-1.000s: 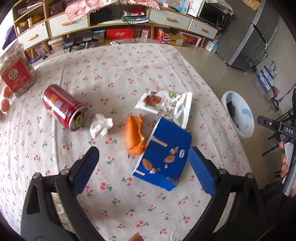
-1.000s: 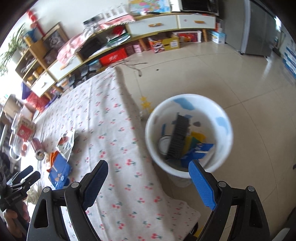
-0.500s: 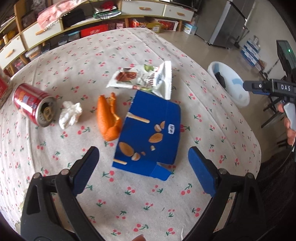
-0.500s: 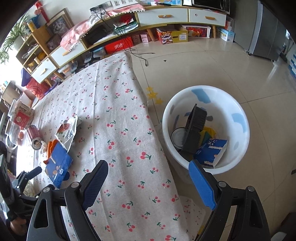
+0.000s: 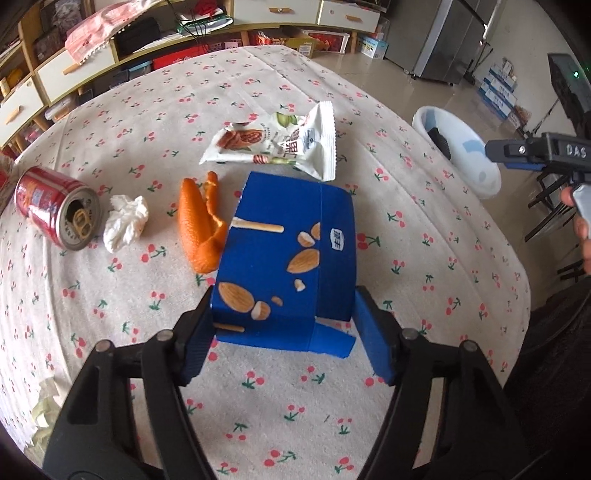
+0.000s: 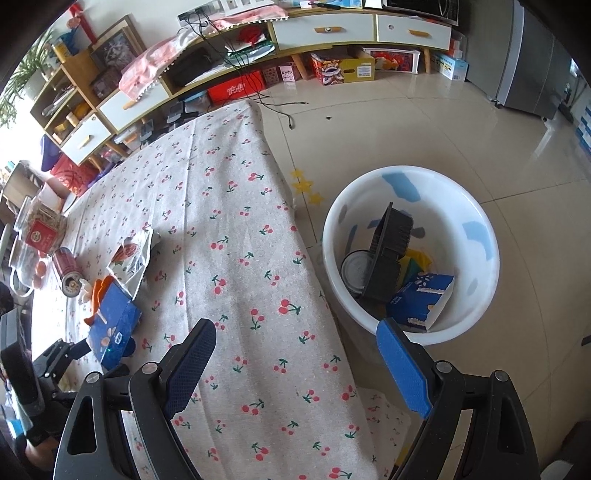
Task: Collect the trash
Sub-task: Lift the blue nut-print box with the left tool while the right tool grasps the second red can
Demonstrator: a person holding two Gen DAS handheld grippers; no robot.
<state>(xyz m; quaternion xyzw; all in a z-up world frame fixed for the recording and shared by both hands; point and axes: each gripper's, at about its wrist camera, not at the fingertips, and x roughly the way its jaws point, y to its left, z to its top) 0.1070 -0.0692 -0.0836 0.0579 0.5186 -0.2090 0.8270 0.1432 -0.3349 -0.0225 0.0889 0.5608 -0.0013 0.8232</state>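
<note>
A blue snack box point(image 5: 288, 251) printed with almonds lies on the cherry-print tablecloth point(image 5: 258, 74). My left gripper point(image 5: 284, 295) straddles its near end and its jaws are closing; the left pad is at the box's corner and a thin gap shows beside the right pad. Beyond the box lie an orange peel point(image 5: 195, 229), a crumpled tissue point(image 5: 125, 221), a red can point(image 5: 55, 206) on its side and a white snack wrapper point(image 5: 277, 144). My right gripper point(image 6: 295, 325) hangs open and holds nothing over the table's edge, beside the white basin point(image 6: 410, 251) on the floor.
The basin holds a black tray, a tin lid and another blue box point(image 6: 421, 299). A jar with a red label point(image 6: 40, 229) stands at the table's far left. Shelves and drawers point(image 6: 325, 29) line the back wall. A steel cabinet point(image 5: 439, 40) stands at the right.
My left gripper has sunk toward the blue box and its jaws have narrowed around the box's near end. The right gripper has barely shifted and stays as wide as before.
</note>
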